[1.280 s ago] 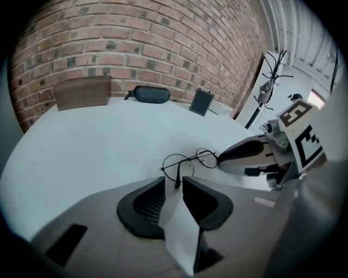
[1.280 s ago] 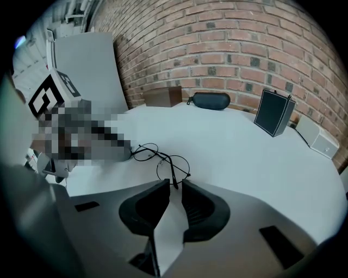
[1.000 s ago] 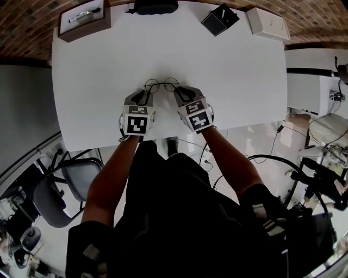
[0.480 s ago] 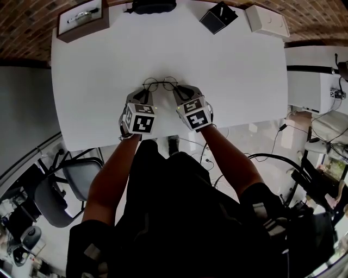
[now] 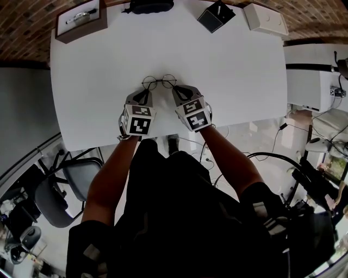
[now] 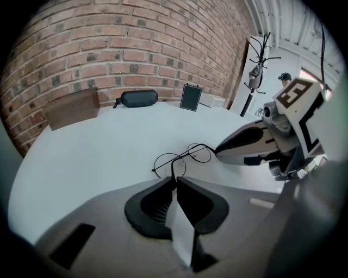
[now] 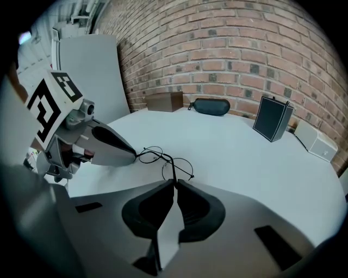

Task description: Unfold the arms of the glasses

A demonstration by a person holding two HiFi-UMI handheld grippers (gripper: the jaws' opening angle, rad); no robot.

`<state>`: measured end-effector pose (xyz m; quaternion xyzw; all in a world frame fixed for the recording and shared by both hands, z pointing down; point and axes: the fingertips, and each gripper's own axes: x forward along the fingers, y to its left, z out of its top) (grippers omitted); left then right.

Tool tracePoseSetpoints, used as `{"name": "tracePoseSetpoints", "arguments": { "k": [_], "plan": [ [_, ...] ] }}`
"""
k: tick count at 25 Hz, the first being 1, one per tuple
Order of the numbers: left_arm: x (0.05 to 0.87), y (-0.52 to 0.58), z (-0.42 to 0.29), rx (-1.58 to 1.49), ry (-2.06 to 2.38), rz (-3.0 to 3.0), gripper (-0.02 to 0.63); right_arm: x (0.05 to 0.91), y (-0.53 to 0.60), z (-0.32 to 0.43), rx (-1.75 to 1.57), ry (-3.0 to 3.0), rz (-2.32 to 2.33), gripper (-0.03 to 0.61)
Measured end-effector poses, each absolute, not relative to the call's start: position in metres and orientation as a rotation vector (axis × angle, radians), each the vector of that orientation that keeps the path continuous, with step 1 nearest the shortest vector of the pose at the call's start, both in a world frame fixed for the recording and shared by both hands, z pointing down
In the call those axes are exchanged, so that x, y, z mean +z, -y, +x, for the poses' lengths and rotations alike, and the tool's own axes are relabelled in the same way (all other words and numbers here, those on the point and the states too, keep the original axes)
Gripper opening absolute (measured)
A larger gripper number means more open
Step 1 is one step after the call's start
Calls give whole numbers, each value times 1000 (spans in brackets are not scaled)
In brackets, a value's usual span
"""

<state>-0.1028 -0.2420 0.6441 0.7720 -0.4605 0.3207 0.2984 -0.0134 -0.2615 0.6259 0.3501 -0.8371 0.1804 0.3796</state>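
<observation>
In the head view the near end of each arm of the glasses point(image 5: 160, 82) is hidden under a gripper's nose, and the marker cubes cover the jaws there. The left gripper point(image 6: 175, 181) has just been closing, its jaws now together on a thin arm whose end vanishes between them. The right gripper point(image 7: 174, 182) has closed likewise on the other arm. In the left gripper view the right gripper's nose hides the frame's right end. At the far left the wooden box point(image 5: 84, 24) is cut by the top edge, its contents too small to tell; the black case point(image 5: 154, 6) is cut there too
</observation>
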Motion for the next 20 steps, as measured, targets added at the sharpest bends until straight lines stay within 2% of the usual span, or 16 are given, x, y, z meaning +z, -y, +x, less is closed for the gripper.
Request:
{"name": "tracePoseSetpoints", "arguments": {
  "k": [20],
  "plan": [
    [628, 213, -88, 793, 1284, 2071, 34, 594, 221, -22, 355, 2284, 839, 20]
  ]
}}
